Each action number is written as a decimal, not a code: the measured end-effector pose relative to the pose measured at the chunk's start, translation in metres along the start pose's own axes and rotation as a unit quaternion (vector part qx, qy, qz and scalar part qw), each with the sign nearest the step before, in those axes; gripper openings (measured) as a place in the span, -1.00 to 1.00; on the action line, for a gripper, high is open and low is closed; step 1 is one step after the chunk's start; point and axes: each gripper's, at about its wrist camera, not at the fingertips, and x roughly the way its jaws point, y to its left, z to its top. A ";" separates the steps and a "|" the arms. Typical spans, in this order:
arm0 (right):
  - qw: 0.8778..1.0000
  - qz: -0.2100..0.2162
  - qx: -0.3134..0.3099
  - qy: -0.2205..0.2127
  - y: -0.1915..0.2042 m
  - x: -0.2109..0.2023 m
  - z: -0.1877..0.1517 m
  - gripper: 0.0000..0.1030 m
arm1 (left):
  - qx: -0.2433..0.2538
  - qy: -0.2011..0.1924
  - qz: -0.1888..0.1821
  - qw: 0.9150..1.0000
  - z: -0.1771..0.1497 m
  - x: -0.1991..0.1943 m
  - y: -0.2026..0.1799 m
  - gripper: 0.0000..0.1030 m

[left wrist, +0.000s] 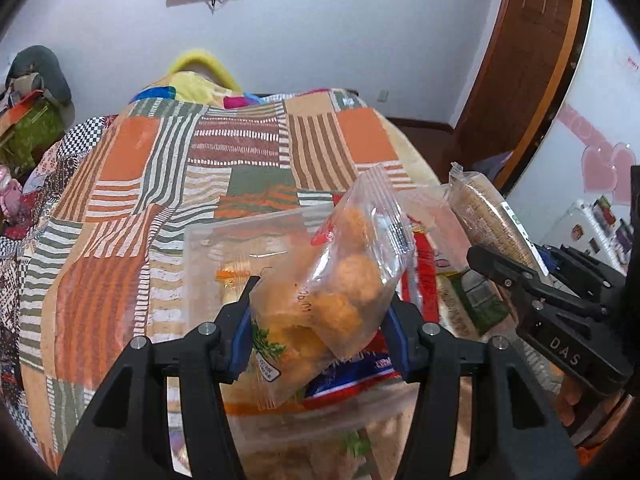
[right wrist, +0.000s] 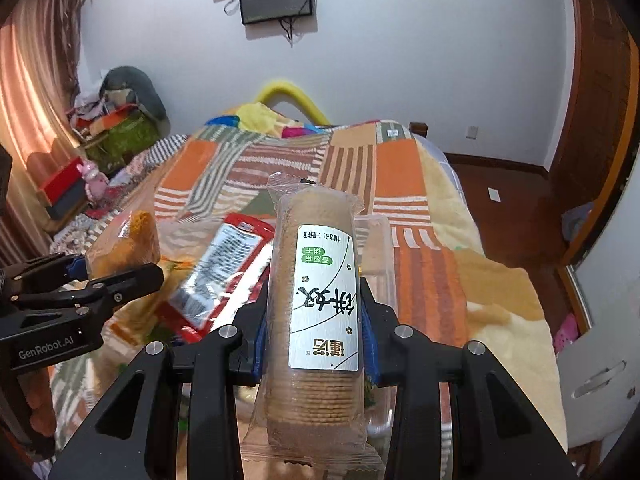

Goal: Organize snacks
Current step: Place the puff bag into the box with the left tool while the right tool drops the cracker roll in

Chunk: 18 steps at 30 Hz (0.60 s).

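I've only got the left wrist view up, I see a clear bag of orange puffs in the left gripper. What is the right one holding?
Observer: The right gripper is shut on a sleeve of round crackers, gripped across its lower half.
Operator: Any label on it?
Observer: Yes, a silver label with green and black Chinese print faces the right wrist camera.
Operator: What lies beyond the sleeve?
Observer: A red snack packet lies to its left, printed back side up, over the clear plastic container on the patchwork quilt.
Operator: And my puffs?
Observer: From the right, the bag of orange puffs sits in the left gripper.
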 end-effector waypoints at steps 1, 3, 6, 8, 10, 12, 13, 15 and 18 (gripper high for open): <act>1.000 -0.001 -0.001 0.004 -0.001 0.003 -0.001 -0.35 | 0.004 0.001 0.003 1.000 0.000 0.003 -0.002 0.07; 1.000 0.000 -0.003 0.008 -0.002 0.005 -0.002 -0.35 | 0.008 0.002 0.005 1.000 0.001 0.009 -0.004 0.10; 1.000 0.002 -0.002 0.012 -0.004 0.006 -0.004 -0.35 | 0.009 0.007 0.001 1.000 0.001 0.013 -0.006 0.13; 1.000 0.002 -0.002 0.015 -0.004 0.005 -0.005 -0.34 | 0.009 0.006 0.007 1.000 0.001 0.013 -0.006 0.22; 1.000 0.003 -0.001 0.016 -0.005 0.003 -0.005 -0.31 | 0.005 0.004 0.006 1.000 -0.001 0.010 -0.006 0.30; 1.000 0.003 -0.001 0.010 -0.005 -0.003 -0.005 -0.31 | -0.001 0.002 0.006 1.000 -0.002 0.005 -0.005 0.35; 1.000 0.007 -0.002 0.008 -0.004 -0.007 -0.004 -0.28 | -0.002 0.001 0.004 1.000 -0.002 0.003 -0.005 0.37; 1.000 0.007 -0.006 0.002 -0.002 -0.017 -0.004 -0.21 | -0.003 -0.001 -0.001 1.000 -0.004 -0.006 -0.005 0.40; 1.000 0.008 -0.013 -0.009 0.001 -0.031 -0.004 -0.05 | 0.007 -0.014 -0.005 1.000 -0.006 -0.023 -0.006 0.41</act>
